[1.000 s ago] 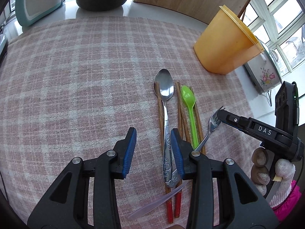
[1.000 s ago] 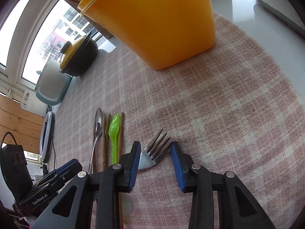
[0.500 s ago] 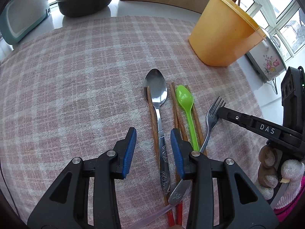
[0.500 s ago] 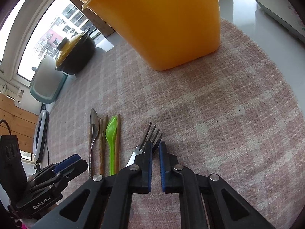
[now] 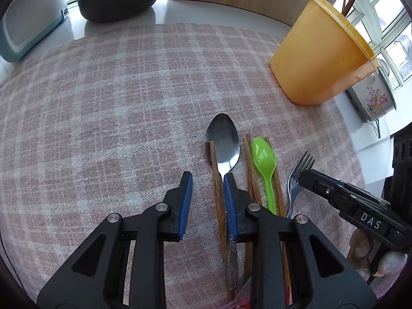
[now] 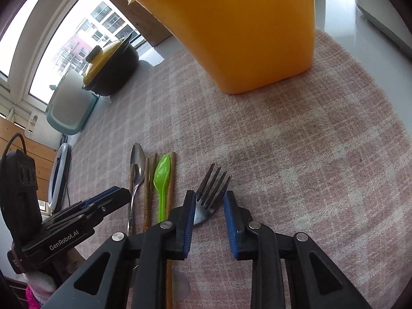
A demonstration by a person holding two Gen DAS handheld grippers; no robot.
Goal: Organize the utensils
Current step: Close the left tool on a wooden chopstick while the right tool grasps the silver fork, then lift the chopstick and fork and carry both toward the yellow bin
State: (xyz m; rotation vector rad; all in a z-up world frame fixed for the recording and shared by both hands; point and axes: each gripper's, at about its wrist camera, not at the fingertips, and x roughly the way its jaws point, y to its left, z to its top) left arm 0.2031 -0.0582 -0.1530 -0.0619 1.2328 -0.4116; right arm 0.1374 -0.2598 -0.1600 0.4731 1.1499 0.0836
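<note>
Left wrist view: the left gripper (image 5: 208,200) hovers low over the row of utensils, fingers moderately apart, the same gap as half a second ago, now straddling one chopstick (image 5: 217,200) beside the neck of the steel spoon (image 5: 223,139). It grips nothing. The row lies on the checked cloth (image 5: 103,116) toward the worktop's right edge, short of the orange container (image 5: 319,64) at the far right corner.

Right wrist view: the big change is here. The right gripper (image 6: 207,207) was pinched nearly closed half a second ago; now its fingers stand apart on either side of the fork (image 6: 209,193), which rests on the cloth. So, by my reading, the fork is let go and not yet delivered.

Count: one steel spoon, one green spoon (image 6: 161,177), one fork, about four chopsticks, one container with a stick poking out.
</note>
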